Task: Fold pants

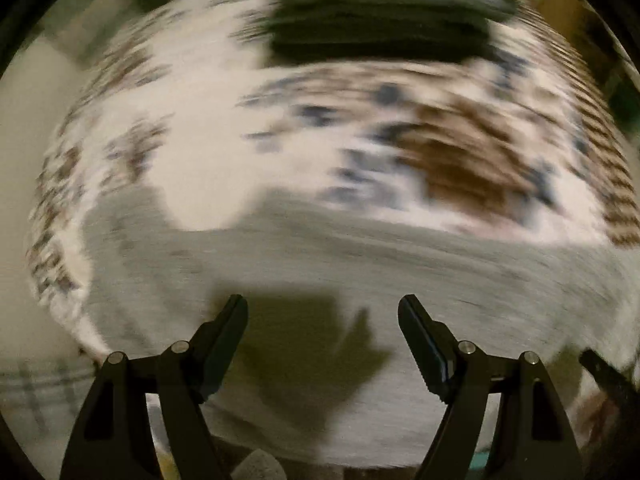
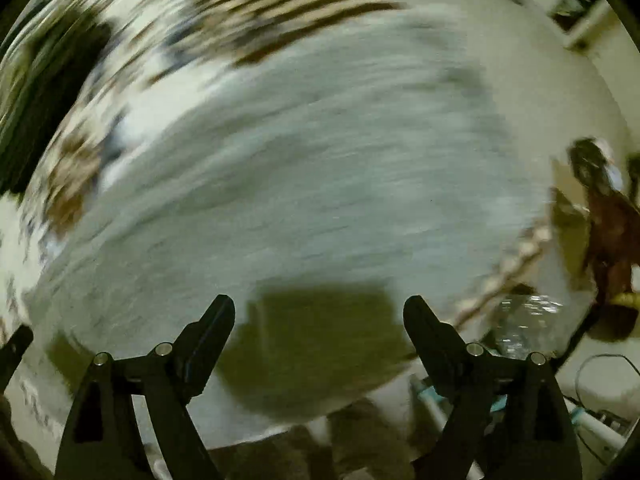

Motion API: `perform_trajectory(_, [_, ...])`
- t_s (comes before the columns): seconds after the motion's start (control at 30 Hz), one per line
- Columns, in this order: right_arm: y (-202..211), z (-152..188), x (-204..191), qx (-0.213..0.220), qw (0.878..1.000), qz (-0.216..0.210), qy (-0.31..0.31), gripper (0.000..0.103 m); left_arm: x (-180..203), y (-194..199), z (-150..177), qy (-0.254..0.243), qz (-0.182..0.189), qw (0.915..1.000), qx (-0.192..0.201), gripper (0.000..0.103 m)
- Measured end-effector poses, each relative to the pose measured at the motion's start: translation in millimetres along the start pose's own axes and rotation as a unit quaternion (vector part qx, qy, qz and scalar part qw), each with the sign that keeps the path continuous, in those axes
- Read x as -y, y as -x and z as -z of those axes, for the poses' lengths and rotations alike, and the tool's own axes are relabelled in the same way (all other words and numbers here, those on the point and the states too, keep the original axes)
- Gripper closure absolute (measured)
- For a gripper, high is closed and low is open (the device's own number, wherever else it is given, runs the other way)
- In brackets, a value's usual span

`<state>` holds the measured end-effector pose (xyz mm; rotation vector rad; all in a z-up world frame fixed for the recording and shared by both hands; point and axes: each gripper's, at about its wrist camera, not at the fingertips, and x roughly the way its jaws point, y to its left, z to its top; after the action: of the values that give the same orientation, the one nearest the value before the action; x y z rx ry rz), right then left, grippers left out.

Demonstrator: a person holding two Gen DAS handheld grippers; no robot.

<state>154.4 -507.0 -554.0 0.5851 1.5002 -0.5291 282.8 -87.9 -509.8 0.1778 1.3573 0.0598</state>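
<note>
Both views are blurred by motion. Grey pants (image 1: 360, 264) lie flat on a white bedspread (image 1: 192, 128) with brown and blue patterns. In the right wrist view the pants (image 2: 304, 168) fill most of the frame. My left gripper (image 1: 323, 306) is open and empty, above the near part of the pants, casting a shadow on them. My right gripper (image 2: 319, 307) is also open and empty, above the near edge of the pants, with its shadow below it.
A dark folded item (image 1: 384, 20) lies at the far side of the bed. A clear plastic object (image 2: 524, 324) and a brown shape (image 2: 608, 232) sit at the right. Cables and a white and teal frame (image 2: 592, 412) are at the lower right.
</note>
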Motion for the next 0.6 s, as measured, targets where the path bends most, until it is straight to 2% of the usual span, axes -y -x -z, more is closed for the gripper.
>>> perform_trajectory(0.13, [-2,15,-92,0.000,0.999,-0.006,0.053,0.015,-92,-24,-19,0.075,-0.037,0.9965,-0.011,0.027])
perform_trajectory(0.2, [-4,28,-141,0.003,0.997,-0.004,0.080,0.015,-133,-38,-29,0.108,-0.042,0.9932,-0.013,0.027])
perform_trajectory(0.27, [-5,37,-178,-0.001,0.995,-0.006,0.095,0.015,-166,-55,-40,0.143,-0.027,0.9891,-0.023,0.027])
perform_trajectory(0.37, [-10,54,-230,-0.007,0.993,-0.003,0.121,0.015,-197,-82,-55,0.171,0.023,0.9845,-0.031,0.027])
perform_trajectory(0.4, [-12,61,-245,-0.008,0.992,-0.001,0.128,0.015,-202,-91,-58,0.173,0.035,0.9837,-0.035,0.034])
perform_trajectory(0.43, [-14,66,-258,-0.008,0.991,0.001,0.134,0.015,-204,-99,-63,0.171,0.044,0.9835,-0.039,0.060])
perform_trajectory(0.5, [-17,75,-279,-0.008,0.989,0.012,0.146,0.015,-209,-115,-65,0.168,0.073,0.9818,-0.049,0.099])
perform_trajectory(0.53, [-17,78,-286,-0.007,0.989,0.014,0.148,0.015,-213,-118,-61,0.168,0.091,0.9803,-0.051,0.100])
perform_trajectory(0.6, [-18,83,-298,-0.005,0.988,0.022,0.153,0.015,-227,-106,-46,0.171,0.117,0.9782,-0.020,0.100])
